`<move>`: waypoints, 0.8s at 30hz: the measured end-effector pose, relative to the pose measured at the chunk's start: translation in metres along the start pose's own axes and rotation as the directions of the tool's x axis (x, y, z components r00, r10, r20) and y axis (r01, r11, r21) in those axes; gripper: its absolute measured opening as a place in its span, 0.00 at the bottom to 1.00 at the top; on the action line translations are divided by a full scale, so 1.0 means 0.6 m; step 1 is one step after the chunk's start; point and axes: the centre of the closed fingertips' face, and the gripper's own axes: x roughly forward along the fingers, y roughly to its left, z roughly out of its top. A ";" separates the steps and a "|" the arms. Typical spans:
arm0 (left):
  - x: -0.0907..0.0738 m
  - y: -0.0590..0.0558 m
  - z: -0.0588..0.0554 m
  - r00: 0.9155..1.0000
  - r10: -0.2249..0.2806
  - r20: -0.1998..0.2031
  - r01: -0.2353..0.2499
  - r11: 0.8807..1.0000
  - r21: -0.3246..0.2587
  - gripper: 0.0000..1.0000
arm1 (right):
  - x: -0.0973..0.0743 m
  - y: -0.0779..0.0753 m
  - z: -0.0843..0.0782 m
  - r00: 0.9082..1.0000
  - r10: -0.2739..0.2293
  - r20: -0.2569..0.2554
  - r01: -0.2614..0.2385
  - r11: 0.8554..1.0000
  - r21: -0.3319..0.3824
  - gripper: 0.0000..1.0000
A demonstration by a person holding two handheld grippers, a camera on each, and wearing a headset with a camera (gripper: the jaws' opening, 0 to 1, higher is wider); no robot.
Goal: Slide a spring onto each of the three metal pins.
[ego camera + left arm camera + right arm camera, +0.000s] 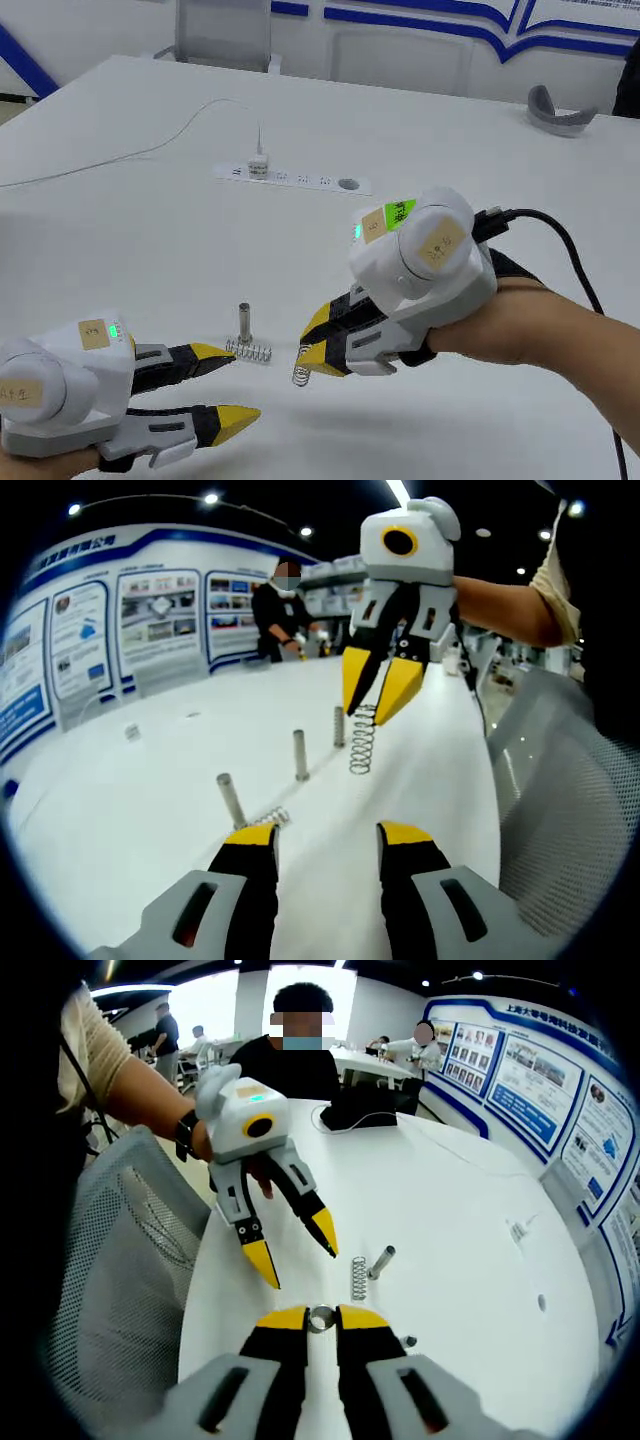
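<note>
Head view, power strip [292, 179] beyond pin [244, 324], spring [250, 351] seemingly touching it

Left gripper [245, 384] and right gripper [305, 355]: white moulded housing with a rounded cylindrical head. The black jaws end in yellow wedge tips. Each housing carries tan paper labels [441, 243] with handwritten marks and a green light [113, 331]. A black cable [570, 250] leaves the rear of the right gripper. Right hand: black strap [512, 270] across the back. Left wrist: black band [186, 1132]. Arms: beige short sleeves [560, 580].
</note>
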 end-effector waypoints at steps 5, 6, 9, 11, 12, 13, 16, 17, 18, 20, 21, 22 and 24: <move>-0.005 0.010 -0.004 1.000 0.020 -0.001 -0.020 1.000 -0.008 0.42 | -0.010 -0.009 -0.001 1.000 -0.016 0.000 0.016 1.000 0.004 0.11; -0.005 0.011 -0.004 1.000 0.024 -0.001 -0.024 1.000 -0.011 0.43 | -0.011 -0.011 -0.002 1.000 -0.019 -0.001 0.019 1.000 0.006 0.11; -0.008 0.017 -0.006 0.999 0.035 -0.002 -0.035 0.999 -0.017 0.44 | -0.017 -0.018 -0.005 1.000 -0.030 -0.004 0.030 1.000 0.011 0.11; -0.009 0.019 -0.008 0.999 0.040 -0.003 -0.040 0.999 -0.020 0.45 | -0.020 -0.021 -0.006 0.999 -0.036 -0.005 0.036 0.999 0.014 0.11; -0.010 0.020 -0.009 0.999 0.043 -0.004 -0.044 0.999 -0.024 0.45 | -0.022 -0.025 -0.007 0.999 -0.042 -0.006 0.042 0.999 0.017 0.11; -0.010 0.021 -0.009 0.999 0.045 -0.006 -0.046 0.999 -0.025 0.46 | -0.023 -0.027 -0.008 0.999 -0.044 -0.006 0.044 0.999 0.019 0.11; -0.012 0.023 -0.011 0.999 0.051 -0.007 -0.051 0.998 -0.029 0.46 | -0.027 -0.033 -0.011 0.999 -0.054 -0.008 0.054 0.998 0.024 0.11; -0.013 0.023 -0.012 0.999 0.053 -0.008 -0.054 0.998 -0.032 0.47 | -0.029 -0.035 -0.012 0.998 -0.056 -0.009 0.056 0.998 0.026 0.11; -0.013 0.024 -0.012 0.998 0.055 -0.008 -0.055 0.998 -0.033 0.47 | -0.030 -0.036 -0.012 0.998 -0.058 -0.010 0.059 0.998 0.027 0.11; -0.013 0.024 -0.012 0.998 0.058 -0.009 -0.058 0.998 -0.036 0.47 | -0.032 -0.040 -0.014 0.998 -0.064 -0.012 0.064 0.998 0.028 0.11; -0.014 0.024 -0.012 0.998 0.059 -0.009 -0.059 0.998 -0.036 0.47 | -0.032 -0.042 -0.014 0.998 -0.066 -0.013 0.066 0.997 0.029 0.11; -0.014 0.024 -0.013 0.998 0.060 -0.010 -0.060 0.997 -0.038 0.47 | -0.034 -0.045 -0.014 0.998 -0.069 -0.013 0.069 0.997 0.030 0.11; -0.014 0.024 -0.013 0.998 0.062 -0.010 -0.063 0.997 -0.041 0.48 | -0.037 -0.051 -0.014 0.997 -0.077 -0.013 0.077 0.997 0.031 0.11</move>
